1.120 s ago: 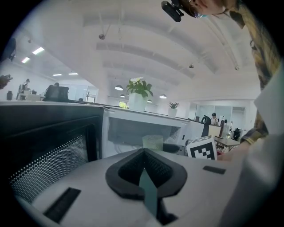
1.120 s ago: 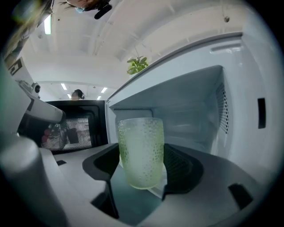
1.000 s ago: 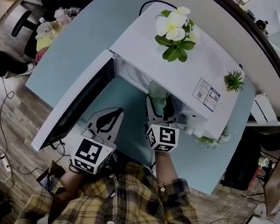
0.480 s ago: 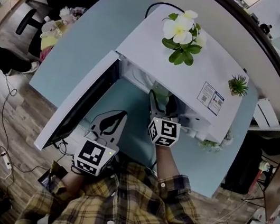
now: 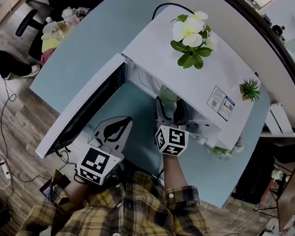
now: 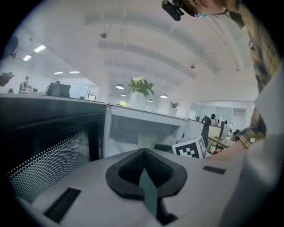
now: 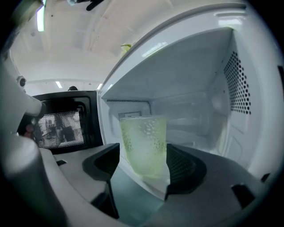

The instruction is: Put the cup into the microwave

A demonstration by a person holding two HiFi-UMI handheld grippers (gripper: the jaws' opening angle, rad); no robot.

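A pale green, dimpled translucent cup (image 7: 143, 144) stands upright between the pads of my right gripper (image 7: 144, 166), which is shut on it. The white microwave (image 5: 195, 72) has its door (image 5: 81, 111) swung open to the left. In the head view the cup (image 5: 168, 96) and right gripper (image 5: 167, 108) are at the mouth of the cavity, the cup partly under the top edge. My left gripper (image 5: 116, 128) is shut and holds nothing, low in front of the open door. From the left gripper (image 6: 146, 175) I see the cup (image 6: 146, 141) in the opening.
White flowers (image 5: 191, 35) and a small green plant (image 5: 249, 89) stand on top of the microwave. The white cavity walls (image 7: 195, 111) surround the cup closely. The microwave sits on a light blue table (image 5: 79, 57); another plant (image 5: 222, 150) sits by its right front corner.
My right gripper has carried the cup a little forward, from just outside the opening to under the microwave's top edge. The left gripper has stayed put.
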